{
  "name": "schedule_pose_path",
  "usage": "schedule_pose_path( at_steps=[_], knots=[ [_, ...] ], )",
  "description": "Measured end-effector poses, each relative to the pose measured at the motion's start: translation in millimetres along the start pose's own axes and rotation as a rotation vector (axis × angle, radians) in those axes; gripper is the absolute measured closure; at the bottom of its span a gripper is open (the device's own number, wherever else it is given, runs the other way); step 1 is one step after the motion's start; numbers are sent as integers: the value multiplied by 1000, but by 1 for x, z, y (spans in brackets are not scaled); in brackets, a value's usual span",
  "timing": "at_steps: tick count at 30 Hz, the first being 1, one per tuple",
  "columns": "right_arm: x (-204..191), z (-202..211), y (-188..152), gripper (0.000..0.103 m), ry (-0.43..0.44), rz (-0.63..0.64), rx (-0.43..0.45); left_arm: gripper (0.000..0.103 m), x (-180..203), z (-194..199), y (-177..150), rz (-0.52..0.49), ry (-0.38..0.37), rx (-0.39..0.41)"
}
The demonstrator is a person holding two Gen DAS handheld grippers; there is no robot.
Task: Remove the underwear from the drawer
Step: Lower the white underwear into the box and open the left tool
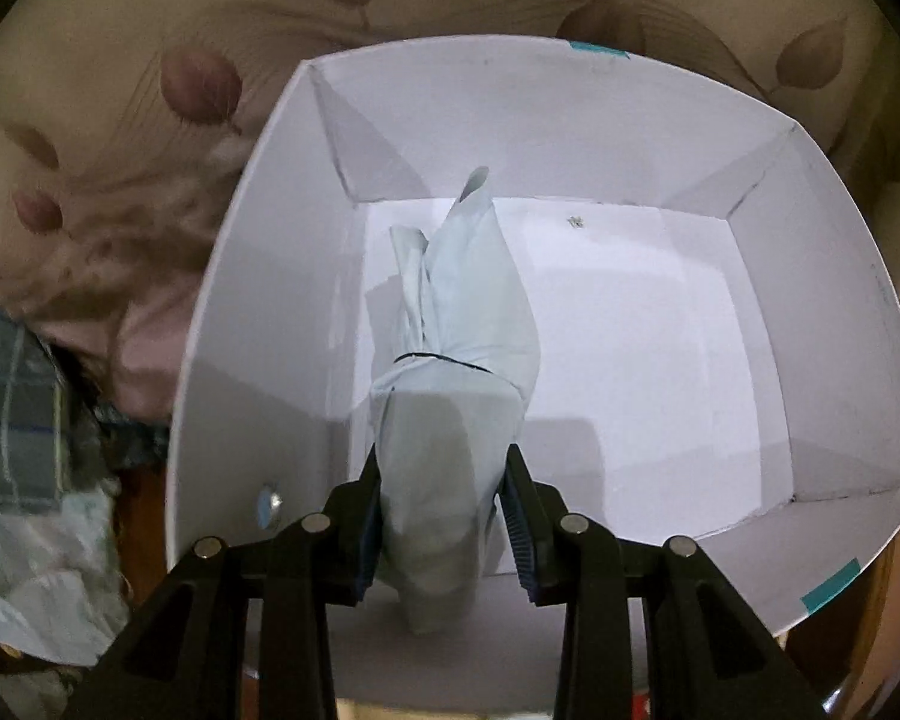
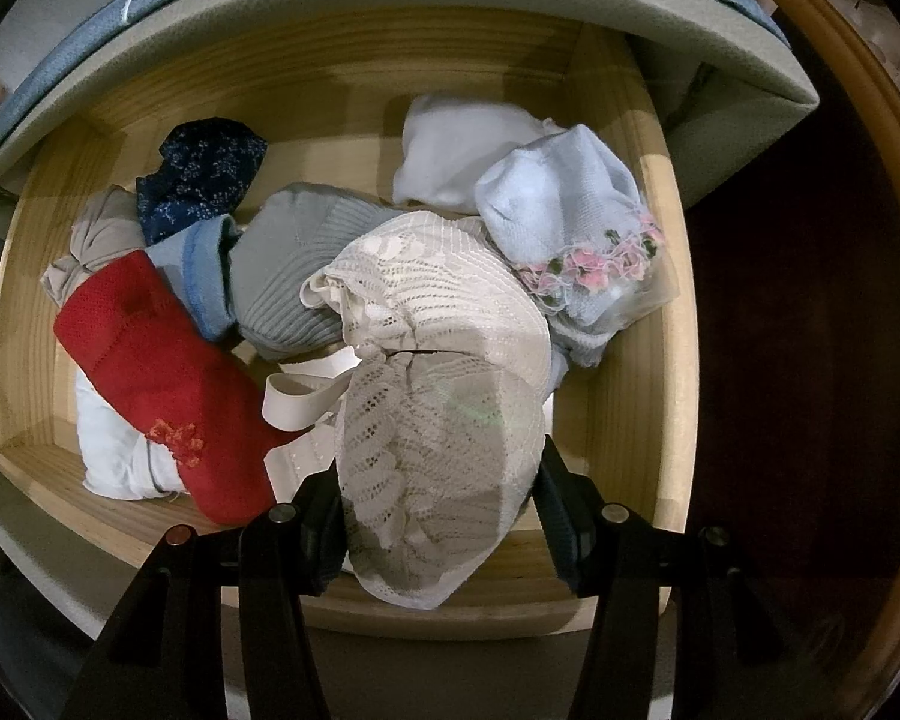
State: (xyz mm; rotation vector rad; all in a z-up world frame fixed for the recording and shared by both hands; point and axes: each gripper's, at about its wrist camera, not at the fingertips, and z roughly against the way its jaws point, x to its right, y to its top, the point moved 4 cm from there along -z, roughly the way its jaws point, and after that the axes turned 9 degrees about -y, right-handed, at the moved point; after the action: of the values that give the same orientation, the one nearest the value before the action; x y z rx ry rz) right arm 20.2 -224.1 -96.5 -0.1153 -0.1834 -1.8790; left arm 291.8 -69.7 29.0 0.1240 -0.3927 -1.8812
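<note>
- Inside the white cardboard box (image 1: 570,138), the left gripper (image 1: 444,516) pinches a pale blue rolled cloth bundle (image 1: 462,324) tied with a thin black band; its far end reaches toward the box floor.
- Over the open wooden drawer (image 2: 648,420), the right gripper (image 2: 441,516) clamps a cream lace underwear bundle (image 2: 438,360), also banded.
- Below it lie a red knit piece (image 2: 162,372), a grey ribbed piece (image 2: 288,276), a navy floral piece (image 2: 204,180) and a light blue piece with pink flower trim (image 2: 570,210).

The left wrist view looks steeply down, close, into a white box (image 1: 570,138); the right looks straight down into a wooden drawer (image 2: 636,420). They share nothing.
</note>
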Motion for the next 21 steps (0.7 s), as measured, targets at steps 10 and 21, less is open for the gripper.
schedule_pose_path(
  at_steps=[10, 21],
  knots=[
    [-1, 0, 0, 53, 2, -2, -1, 58, 8, 8, -2, -11, 26, 53],
    [-2, -2, 0, 53, 3, -3, -1, 54, 12, 43, 9, -65, 19, 125]
  ],
)
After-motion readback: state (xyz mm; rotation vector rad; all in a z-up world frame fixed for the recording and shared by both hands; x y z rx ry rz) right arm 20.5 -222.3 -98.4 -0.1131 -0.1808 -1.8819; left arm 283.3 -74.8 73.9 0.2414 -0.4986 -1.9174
